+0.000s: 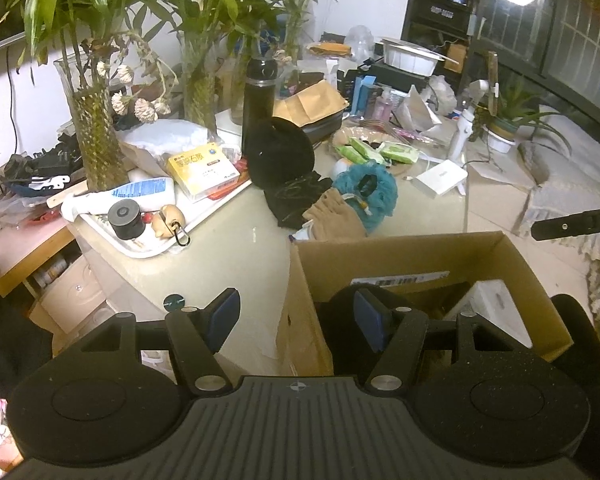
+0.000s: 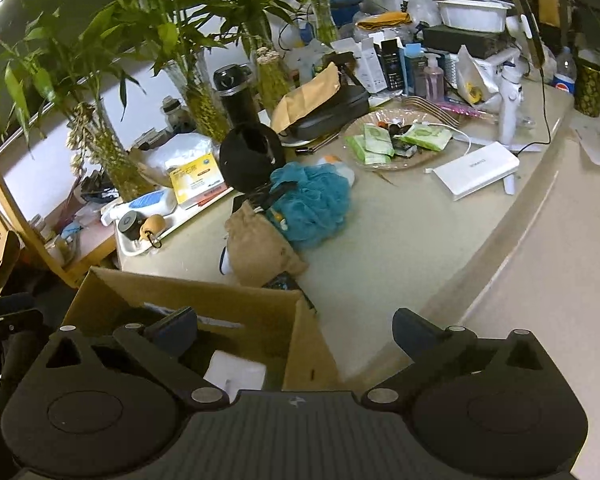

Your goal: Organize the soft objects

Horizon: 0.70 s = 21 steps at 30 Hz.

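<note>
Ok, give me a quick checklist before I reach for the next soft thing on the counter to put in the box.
1. Left tool open, nothing held: ok.
2. Right tool open, nothing held: ok.
3. Cardboard box open on top: ok.
4. Room left in the box: cannot tell, a white item and a dark item already lie inside.
5. Teal bath pouf lying uppermost and reachable: ok.
6. Tan cloth pouch free to lift alone: not ok, it touches the pouf and a black cloth.

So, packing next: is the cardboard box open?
Open: the cardboard box has no top closed over it, and its inside shows in both views.
</note>
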{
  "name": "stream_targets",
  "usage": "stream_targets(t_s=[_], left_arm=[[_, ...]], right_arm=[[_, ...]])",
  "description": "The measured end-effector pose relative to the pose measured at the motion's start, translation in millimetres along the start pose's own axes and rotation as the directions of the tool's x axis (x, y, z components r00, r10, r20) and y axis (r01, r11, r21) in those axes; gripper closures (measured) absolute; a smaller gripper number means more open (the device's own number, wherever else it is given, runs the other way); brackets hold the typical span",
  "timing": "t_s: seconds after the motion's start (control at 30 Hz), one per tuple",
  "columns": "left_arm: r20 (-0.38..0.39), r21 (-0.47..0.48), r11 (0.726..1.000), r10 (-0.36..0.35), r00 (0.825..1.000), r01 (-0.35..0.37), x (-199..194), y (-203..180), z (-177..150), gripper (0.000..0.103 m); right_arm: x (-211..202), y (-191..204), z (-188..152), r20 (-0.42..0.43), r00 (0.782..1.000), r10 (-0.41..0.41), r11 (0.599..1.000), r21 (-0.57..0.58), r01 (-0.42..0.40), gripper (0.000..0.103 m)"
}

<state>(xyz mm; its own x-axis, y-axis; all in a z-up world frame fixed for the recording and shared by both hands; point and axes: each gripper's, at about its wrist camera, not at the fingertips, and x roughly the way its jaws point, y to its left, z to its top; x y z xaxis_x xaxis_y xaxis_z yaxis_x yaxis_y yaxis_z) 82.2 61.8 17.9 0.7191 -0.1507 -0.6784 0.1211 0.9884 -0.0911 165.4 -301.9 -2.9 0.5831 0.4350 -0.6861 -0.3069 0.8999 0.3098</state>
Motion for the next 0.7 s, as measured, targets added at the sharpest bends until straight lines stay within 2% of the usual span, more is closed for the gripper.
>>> stream_targets(t_s=[0.33, 0.7], left_arm=[[0.014, 0.035, 0.999, -0.039, 0.999, 0.039, 22.9, 8.3, 19.3, 0.041], [0.022, 0.131, 0.979, -0.157, 0.987, 0.153, 64.7, 23.0, 49.2, 0.041]], right_arm=[[16.8, -11.0, 10.7, -0.008, 1.0, 0.003, 1.0, 0.008, -0.003, 0.0], [35.3, -20.2, 21.9, -0.005, 1.0, 0.014, 1.0, -0.01, -0.014, 0.0]])
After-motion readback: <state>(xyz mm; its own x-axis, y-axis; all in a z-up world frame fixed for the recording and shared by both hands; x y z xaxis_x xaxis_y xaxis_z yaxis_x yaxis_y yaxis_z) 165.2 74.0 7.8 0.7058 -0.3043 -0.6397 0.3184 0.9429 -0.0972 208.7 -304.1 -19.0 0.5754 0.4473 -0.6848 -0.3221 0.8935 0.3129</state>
